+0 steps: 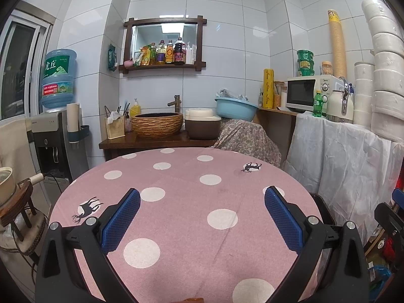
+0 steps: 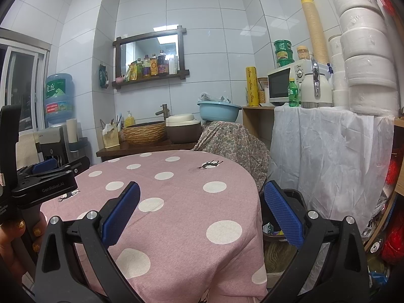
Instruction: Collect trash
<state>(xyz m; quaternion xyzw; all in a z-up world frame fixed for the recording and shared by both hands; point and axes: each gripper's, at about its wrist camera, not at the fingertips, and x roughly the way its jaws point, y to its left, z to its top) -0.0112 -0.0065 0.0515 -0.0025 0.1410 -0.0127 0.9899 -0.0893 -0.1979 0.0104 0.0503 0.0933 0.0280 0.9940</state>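
A round table with a pink polka-dot cloth (image 1: 192,176) fills the left wrist view, and my left gripper (image 1: 202,192) hangs open above it with nothing between its blue pads. A small orange-brown scrap (image 1: 194,300) peeks in at the bottom edge; what it is cannot be told. My right gripper (image 2: 202,185) is open and empty over the table's right edge (image 2: 255,202). Below its right finger stands a black trash bin (image 2: 300,198) with a few colourful scraps inside (image 2: 269,227). A hand (image 2: 15,237) holds the left gripper (image 2: 45,176) at the far left.
Behind the table is a wooden counter with a wicker basin (image 1: 157,125), a brown pot (image 1: 202,125) and a blue bowl (image 1: 236,108). A white-draped shelf (image 1: 341,151) on the right carries a microwave (image 1: 310,93) and stacked paper bowls. A water dispenser (image 1: 50,131) and a stool (image 1: 17,202) stand left.
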